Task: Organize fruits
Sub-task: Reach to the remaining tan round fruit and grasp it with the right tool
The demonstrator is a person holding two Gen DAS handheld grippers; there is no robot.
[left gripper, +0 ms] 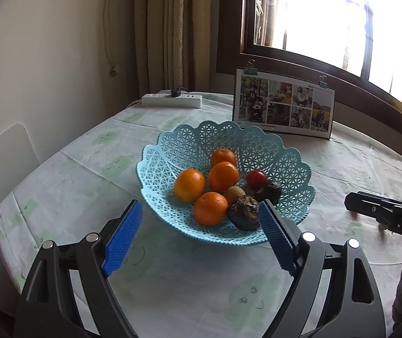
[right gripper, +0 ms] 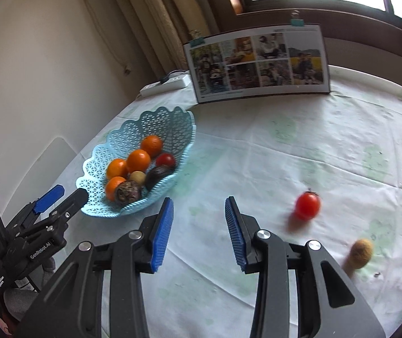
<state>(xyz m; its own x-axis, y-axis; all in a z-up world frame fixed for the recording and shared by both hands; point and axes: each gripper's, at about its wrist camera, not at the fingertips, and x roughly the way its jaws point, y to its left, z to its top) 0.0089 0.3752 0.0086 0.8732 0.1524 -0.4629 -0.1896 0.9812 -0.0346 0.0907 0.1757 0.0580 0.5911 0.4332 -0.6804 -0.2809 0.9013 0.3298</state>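
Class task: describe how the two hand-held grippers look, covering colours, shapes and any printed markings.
Each hand-held gripper, left and right, has dark grey curved arms, silver round bolts and blue ridged pads. The left's black body carries white "GenRobot.AI" lettering.

The left gripper filled the bottom of its own view, its blue-padded fingers spread wide with nothing between them. The right gripper sat low in its view, jaws likewise parted and empty. In the left view, the right gripper's dark body entered at the right edge, slightly blurred.
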